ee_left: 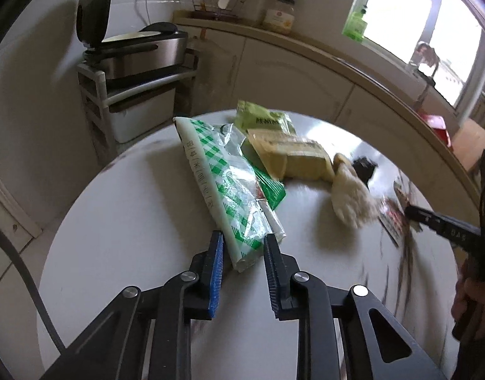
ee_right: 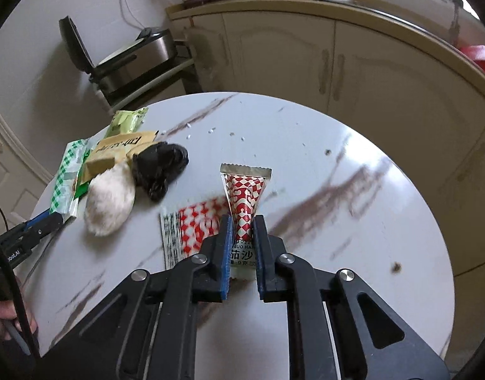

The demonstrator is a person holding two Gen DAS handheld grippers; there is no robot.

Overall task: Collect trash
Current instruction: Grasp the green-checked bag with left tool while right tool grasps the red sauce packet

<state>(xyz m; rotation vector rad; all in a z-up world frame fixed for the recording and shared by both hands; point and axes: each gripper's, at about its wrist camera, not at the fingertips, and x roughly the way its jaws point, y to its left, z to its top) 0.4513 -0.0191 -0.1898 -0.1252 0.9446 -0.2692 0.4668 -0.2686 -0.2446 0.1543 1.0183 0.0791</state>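
Altogether, seven pieces of trash lie on one round white marble-patterned table (ee_right: 305, 145). Counted singly: one long green-checked clear bag (ee_left: 229, 190), one pale green packet (ee_left: 261, 120), one tan paper wrapper (ee_left: 293, 158), one fluffy off-white wad (ee_right: 109, 202), one crumpled black bag (ee_right: 161, 166), and two red-and-white patterned sachets. One sachet (ee_right: 247, 202) stands up between the right jaws; the other, flat sachet (ee_right: 191, 231) lies on the table just beside it at 9 o'clock.

Left gripper (ee_left: 242, 243): the jaws are narrowed to a small gap, with one blue-padded finger (ee_left: 215, 269) on either side of the near end of the green-checked bag. The bag runs away from the jaws toward 11 o'clock; whether both pads press on it cannot be told from this view.

Right gripper (ee_right: 243, 226): the jaws are nearly shut, and both pads clamp the lower part of the upright sachet, whose crimped silver top edge points to 12 o'clock.

From the right wrist view, five pieces cluster at 10 o'clock on the table: the black bag touches the off-white wad, and the tan wrapper overlaps the pale green packet behind it. Off the table, one open-lidded steel cooker (ee_left: 141, 50) sits on a shelf rack at 11 o'clock, and one jar (ee_left: 280, 12) stands on the counter (ee_left: 353, 63) at 12 o'clock. Part of a hand (ee_right: 8, 316) shows at the 8 o'clock edge.
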